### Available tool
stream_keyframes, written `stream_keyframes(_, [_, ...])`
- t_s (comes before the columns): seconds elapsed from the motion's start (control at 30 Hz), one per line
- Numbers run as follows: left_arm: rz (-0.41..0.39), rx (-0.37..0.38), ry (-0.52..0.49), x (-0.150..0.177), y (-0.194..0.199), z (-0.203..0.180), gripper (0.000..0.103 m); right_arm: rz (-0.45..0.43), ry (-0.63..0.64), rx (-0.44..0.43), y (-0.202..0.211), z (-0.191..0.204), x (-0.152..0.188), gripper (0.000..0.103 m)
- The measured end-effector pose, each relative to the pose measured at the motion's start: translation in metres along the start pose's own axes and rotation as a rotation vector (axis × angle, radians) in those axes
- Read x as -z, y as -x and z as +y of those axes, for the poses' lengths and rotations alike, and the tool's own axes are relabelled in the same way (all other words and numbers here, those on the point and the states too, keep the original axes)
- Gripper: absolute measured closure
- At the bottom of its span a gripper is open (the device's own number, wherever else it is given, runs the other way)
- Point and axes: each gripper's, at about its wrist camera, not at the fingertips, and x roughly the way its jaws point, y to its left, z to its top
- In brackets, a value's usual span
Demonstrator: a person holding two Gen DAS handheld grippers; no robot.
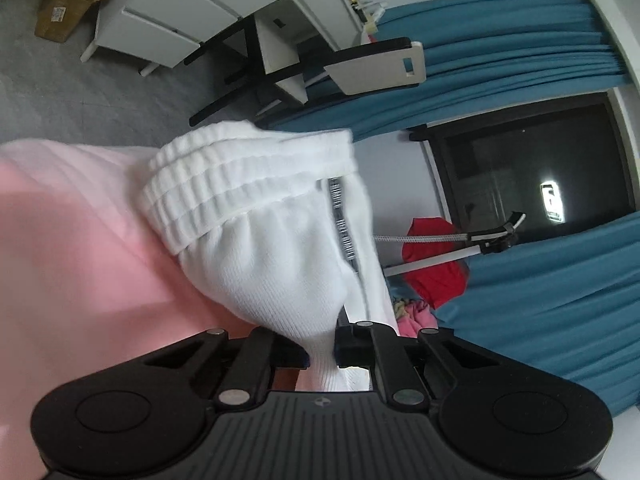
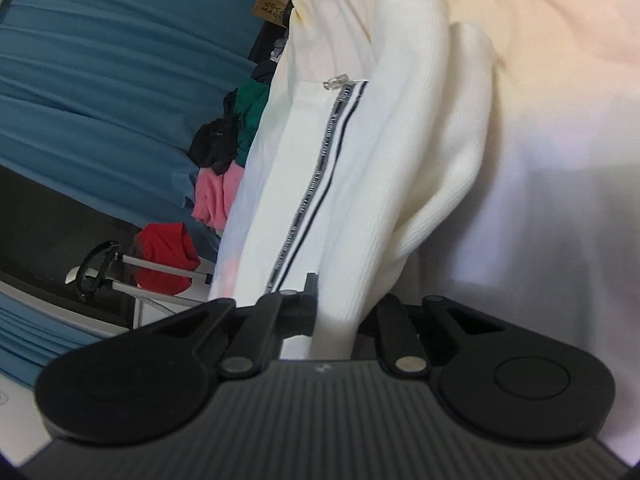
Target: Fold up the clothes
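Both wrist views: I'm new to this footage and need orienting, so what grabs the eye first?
A white ribbed knit garment with a black-striped trim fills both views, clamped in the left hand-held gripper and the right hand-held gripper. It hangs over a pale pink bedsheet. Beyond it hang teal pleated curtains, with a bright red cloth below.

- The white ribbed-knit garment [image 1: 256, 216] lies on the pink bedsheet [image 1: 80, 240].
- Beyond it stand a black-framed chair [image 1: 360, 64] and a white drawer cabinet [image 1: 160, 24].
- Teal pleated curtains [image 1: 500, 40] hang behind the chair.
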Motion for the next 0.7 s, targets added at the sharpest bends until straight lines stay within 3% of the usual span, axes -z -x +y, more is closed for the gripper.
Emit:
stream_keyframes(0.2, [0.029, 0.013, -0.010, 0.005, 0.058, -0.007, 0.093, 0.008, -0.051, -0.019, 0.047, -0.014, -0.012, 0.091])
stream_keyframes(0.27, [0.053, -0.016, -0.004, 0.009, 0.066, -0.004, 0.093, 0.013, -0.071, -0.020, 0.060, -0.021, -0.016, 0.091])
stream_keyframes(0.47, [0.106, -0.124, 0.016, 0.010, 0.061, 0.013, 0.090, 0.107, -0.276, 0.038, 0.044, -0.063, -0.018, 0.088])
stream_keyframes(0.5, [0.114, -0.144, 0.013, 0.009, 0.057, 0.015, 0.086, 0.122, -0.310, 0.048, 0.042, -0.071, -0.019, 0.088])
stream_keyframes(0.57, [0.126, -0.177, 0.024, 0.009, 0.050, 0.018, 0.068, 0.129, -0.331, 0.052, 0.039, -0.078, -0.020, 0.087])
stream_keyframes(0.6, [0.132, -0.176, 0.046, 0.008, 0.047, 0.022, 0.053, 0.117, -0.306, 0.057, 0.038, -0.075, -0.021, 0.087])
stream_keyframes(0.63, [0.138, -0.160, 0.076, 0.006, 0.045, 0.027, 0.044, 0.105, -0.281, 0.061, 0.037, -0.073, -0.023, 0.086])
stream_keyframes(0.7, [0.146, -0.132, 0.133, 0.002, 0.041, 0.037, 0.041, 0.081, -0.240, 0.062, 0.036, -0.068, -0.025, 0.086])
